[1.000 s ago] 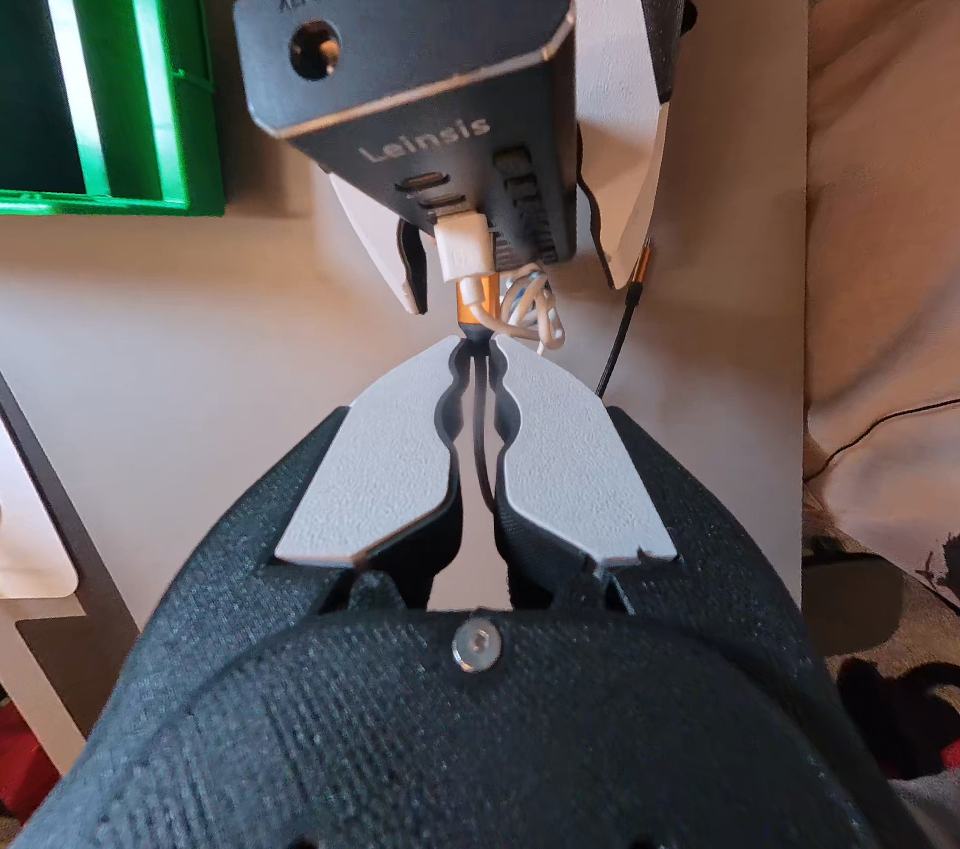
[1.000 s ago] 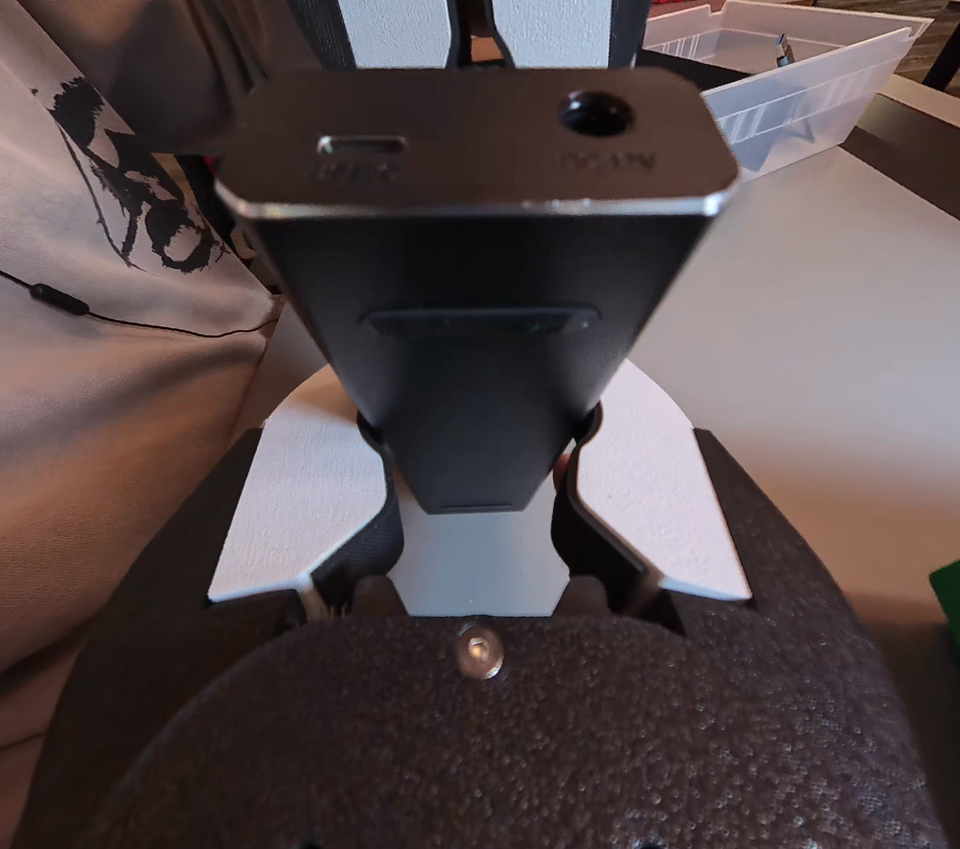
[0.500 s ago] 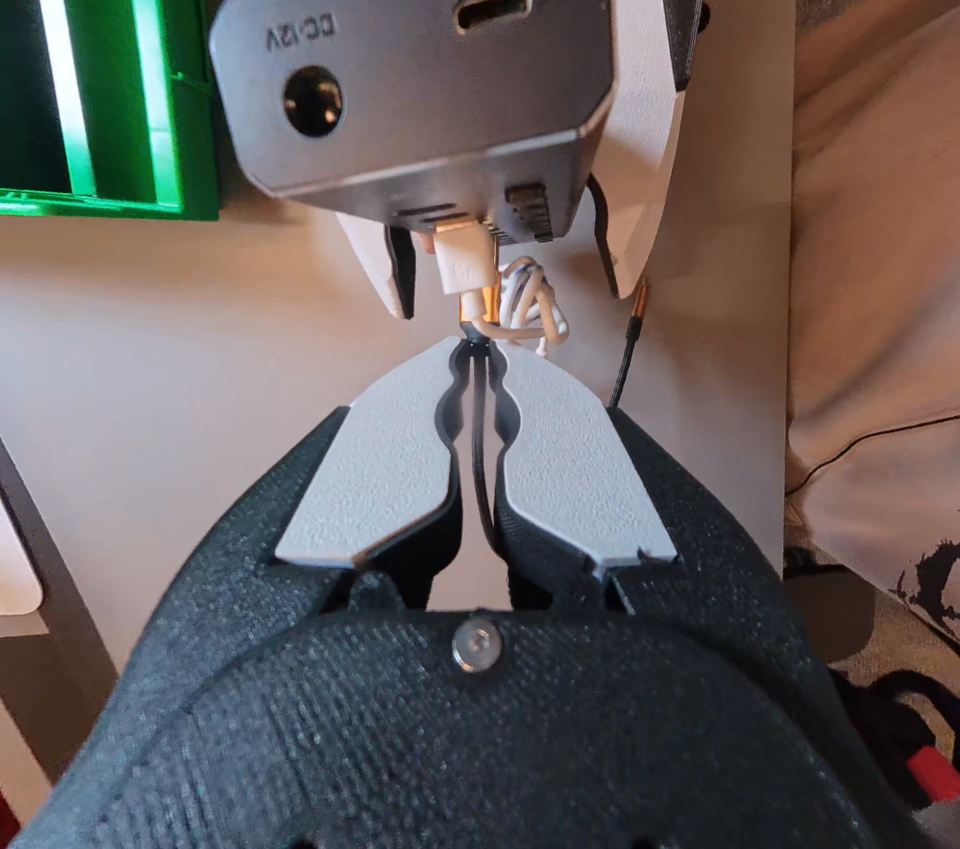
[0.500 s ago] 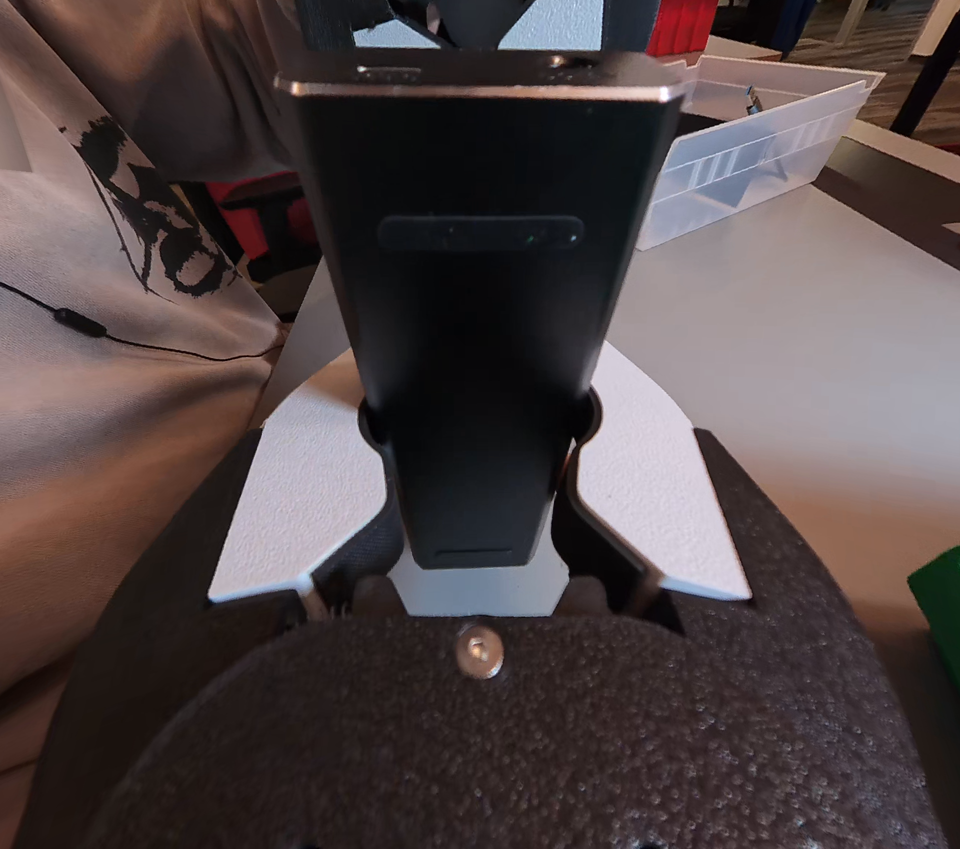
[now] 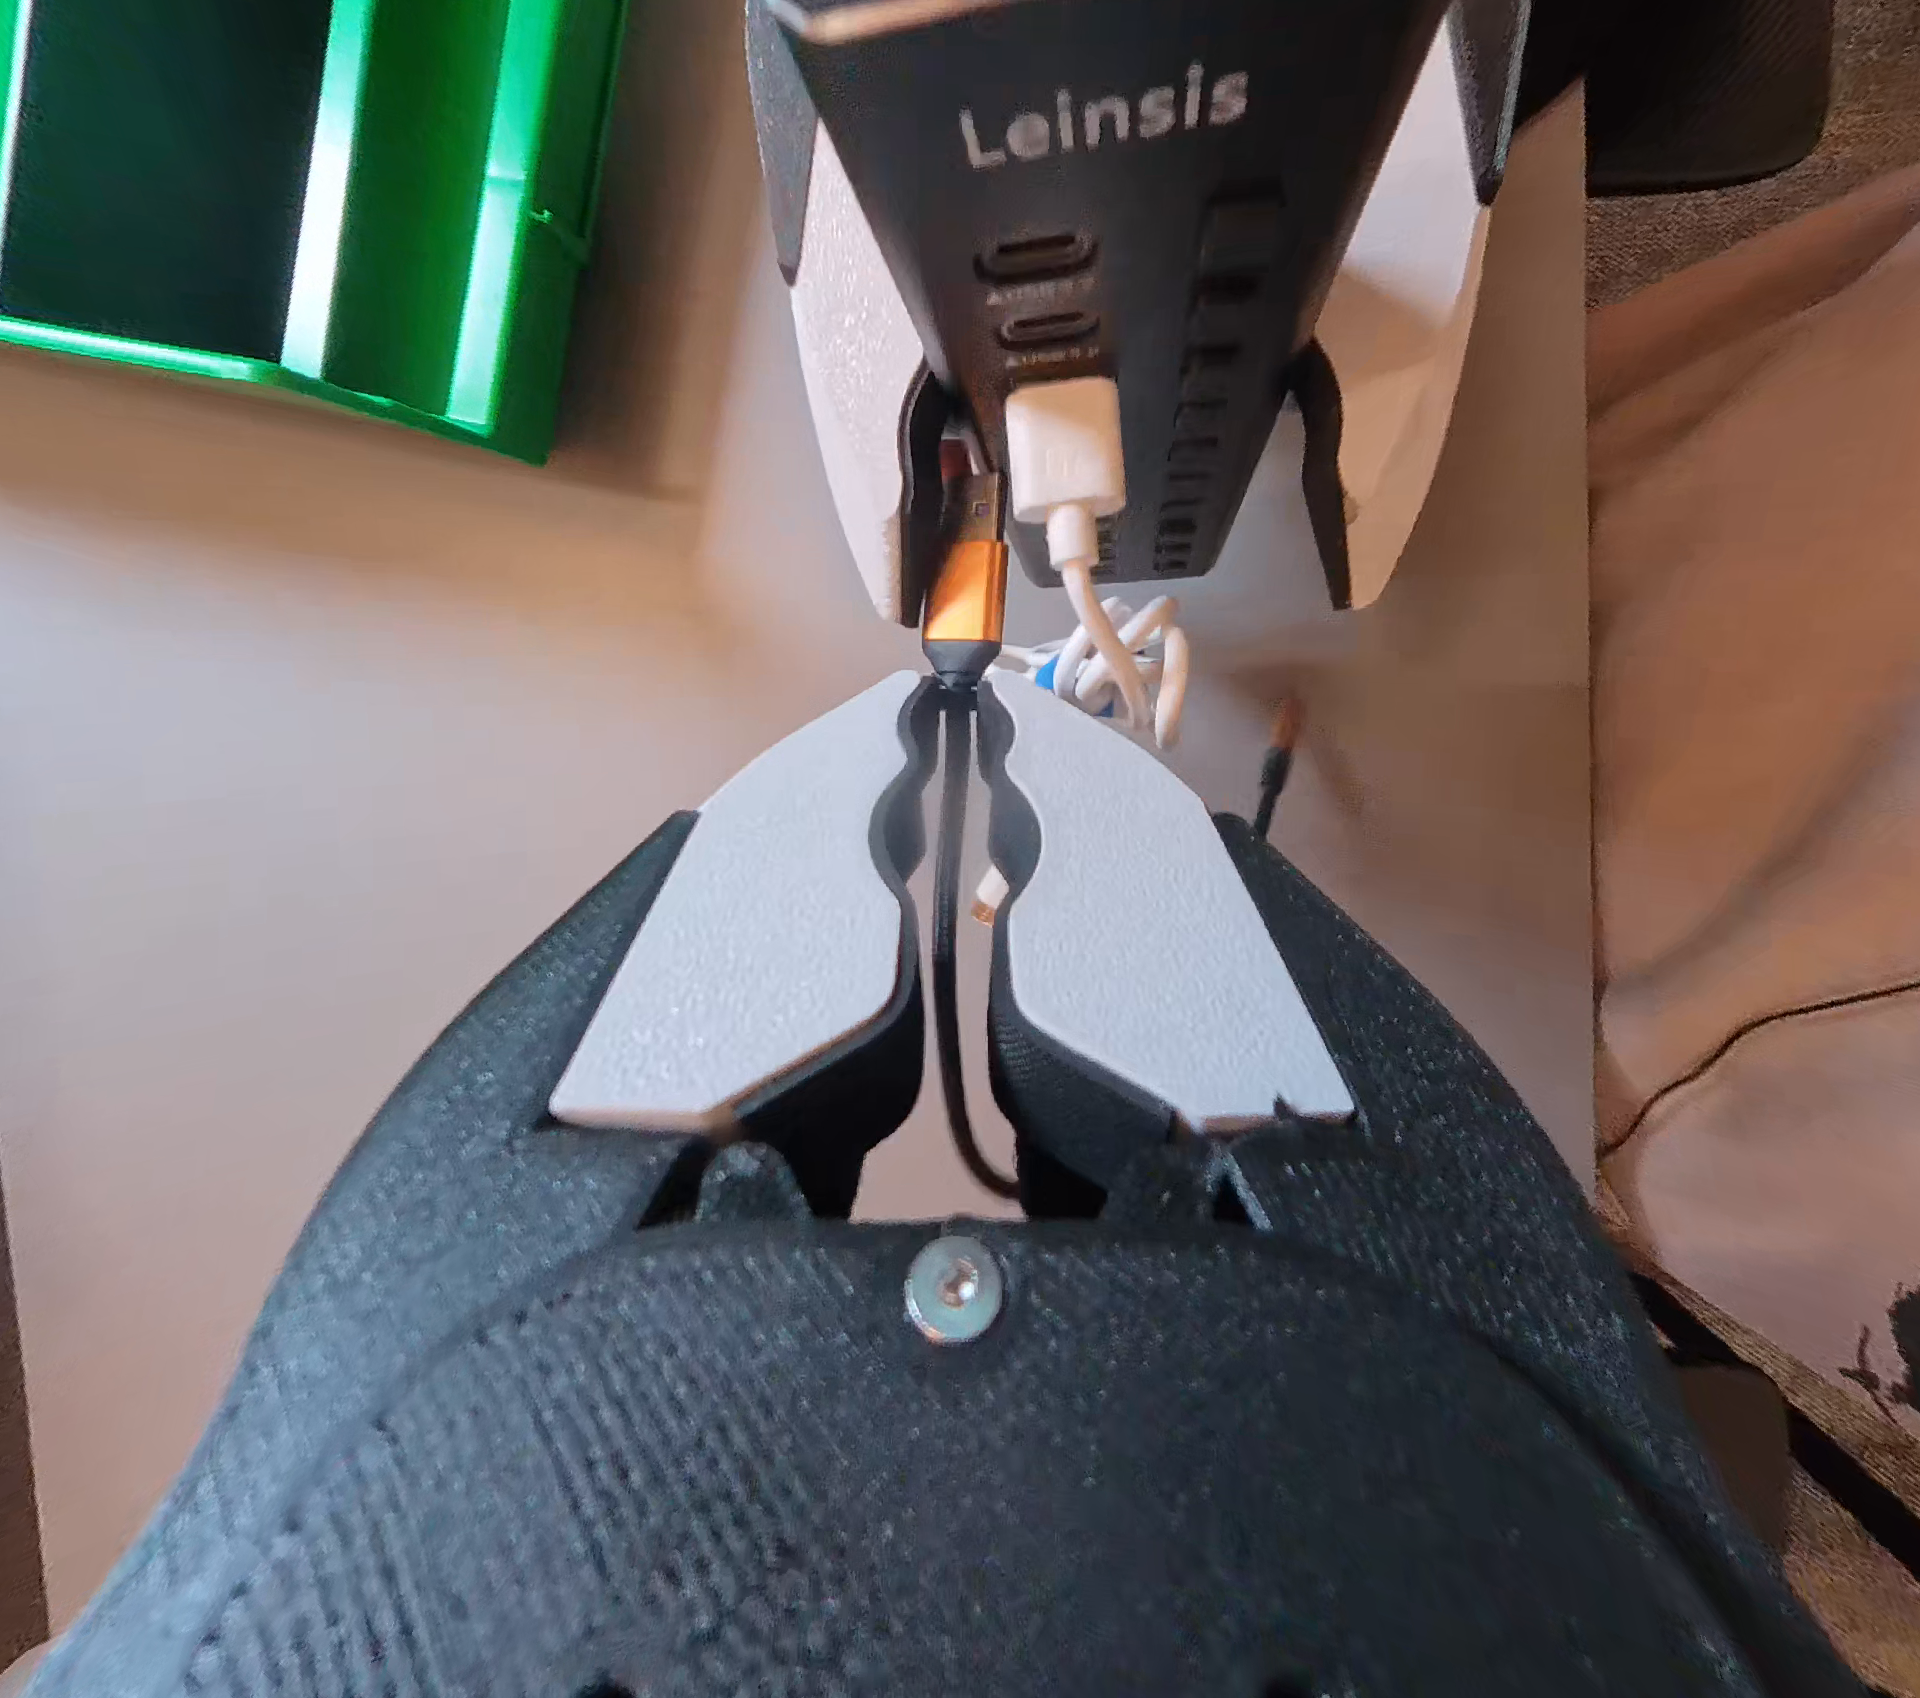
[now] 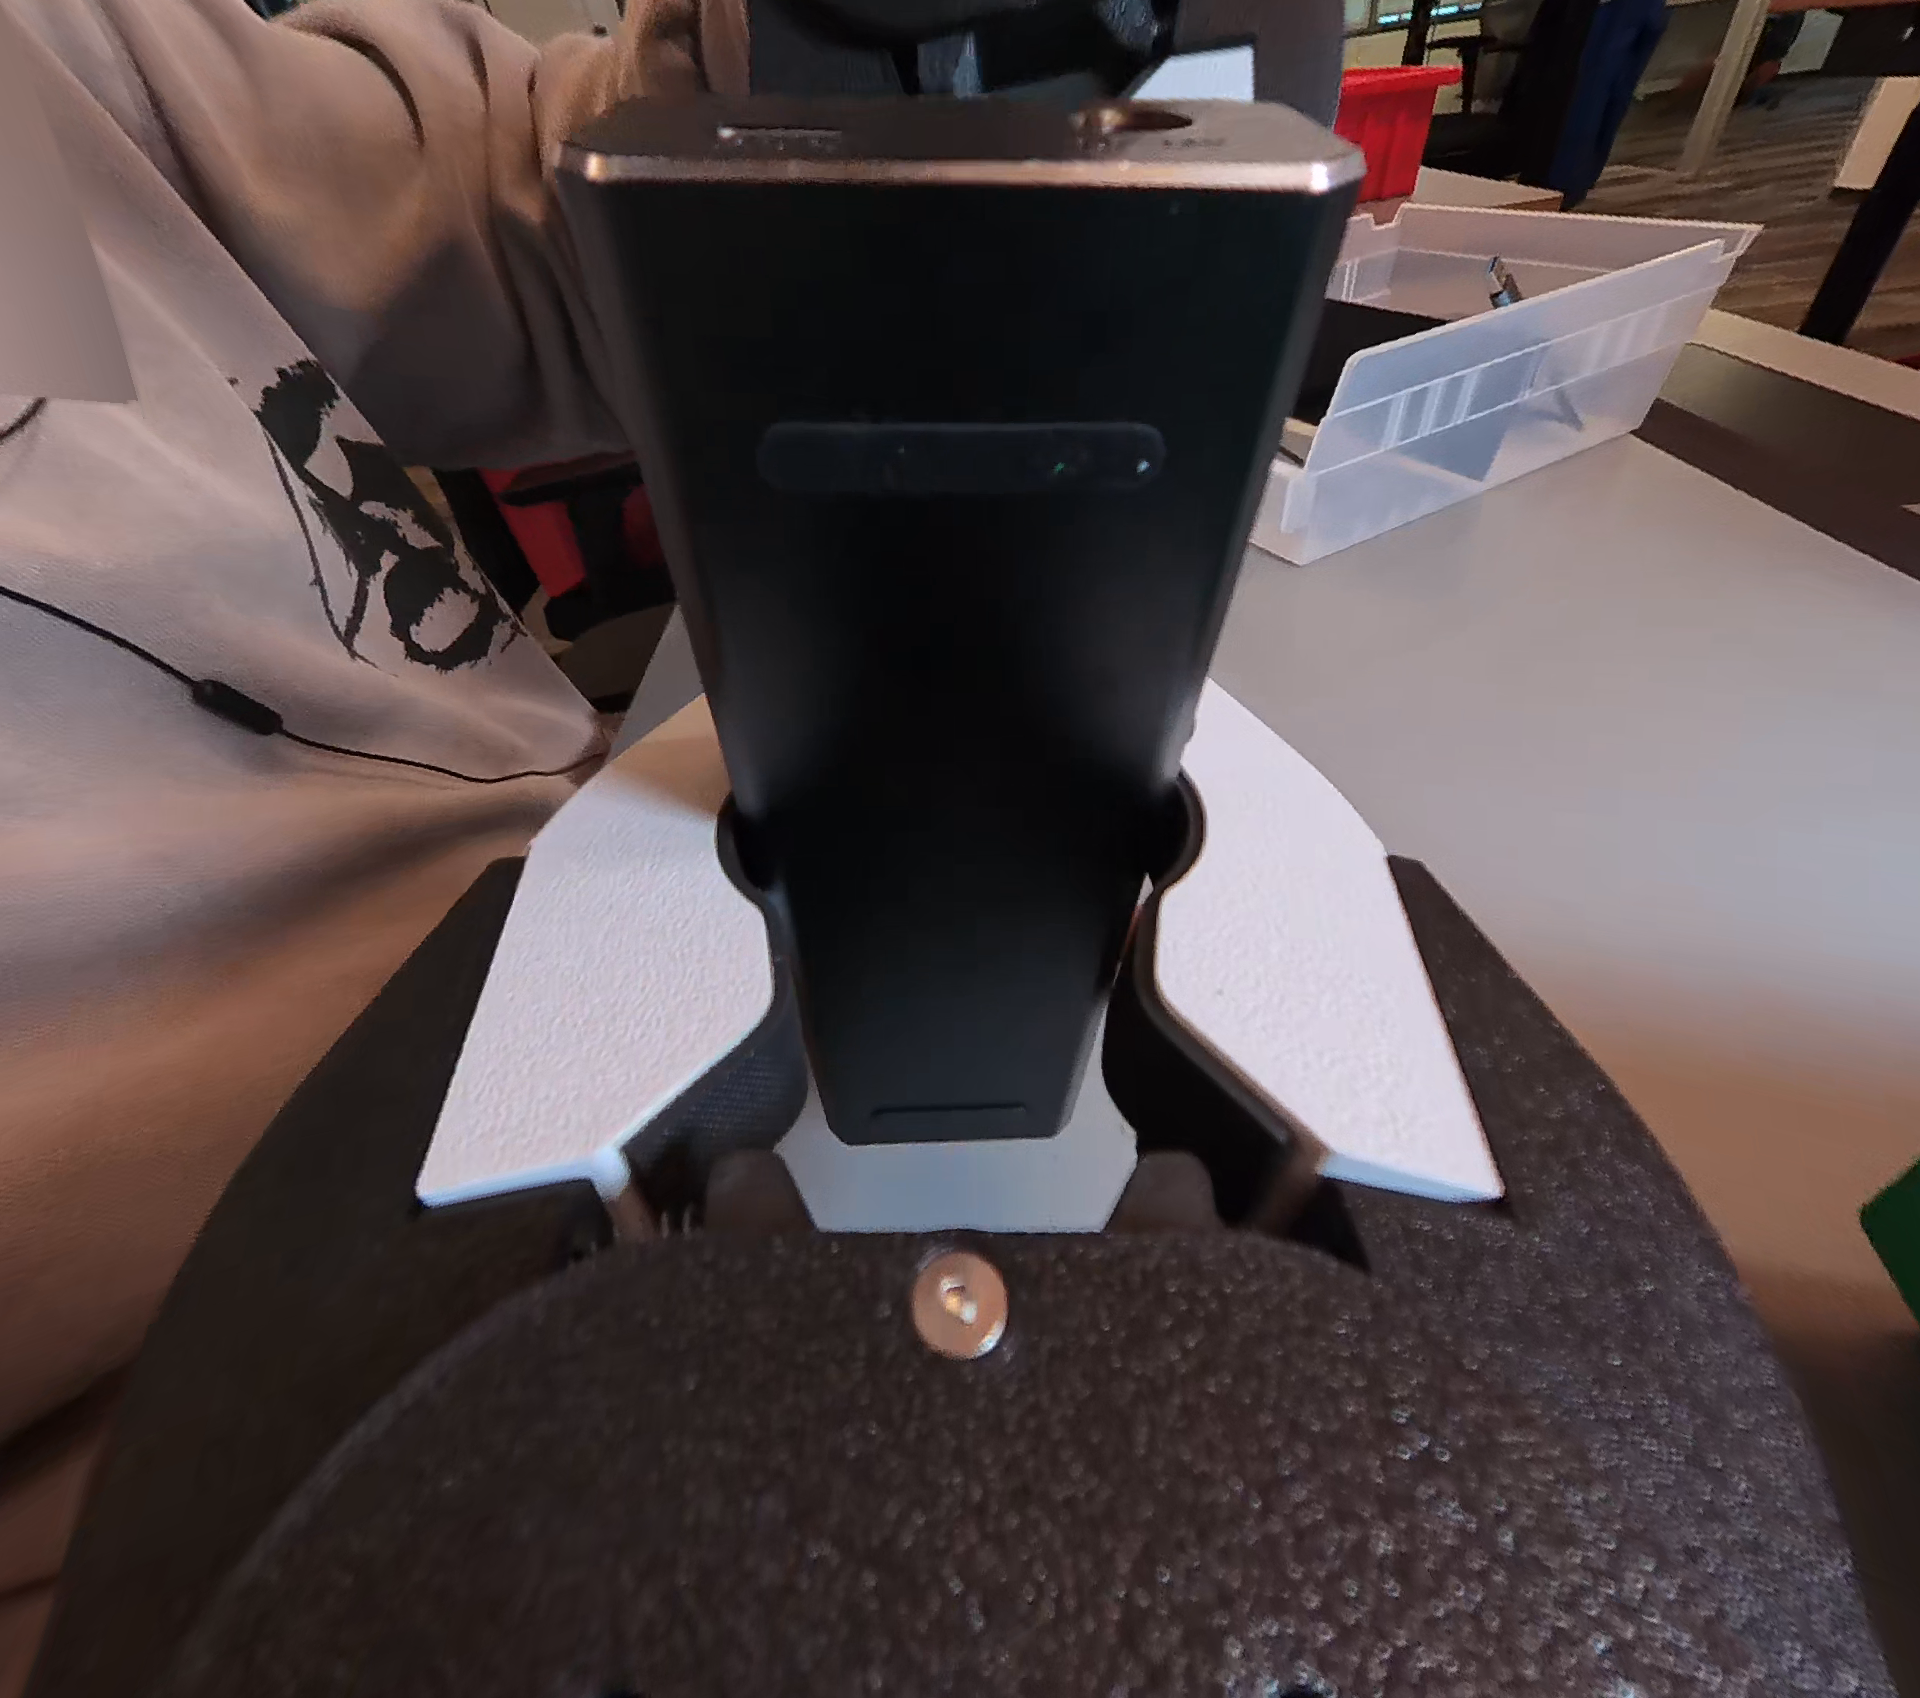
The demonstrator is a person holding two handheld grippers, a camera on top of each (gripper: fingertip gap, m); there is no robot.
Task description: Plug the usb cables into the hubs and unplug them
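The black hub (image 6: 956,609) is clamped upright between the right gripper (image 6: 961,952) jaws; the black cable (image 5: 943,900) is pinched just behind its orange plug (image 5: 966,599) by the nearly closed left gripper (image 5: 951,692) jaws. The plug tip is held ahead of those jaws, beside the hub's edge and left of the seated white plug (image 5: 1065,453) (insertion appears in hand); alignment with a free port is called for next. Counted: 1 hub, 2 cables, 1 green bin (image 5: 312,360), 1 clear bin (image 6: 1507,381).

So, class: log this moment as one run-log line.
left gripper: shut on black cable | orange plug: beside hub, unseated | right gripper: holds hub
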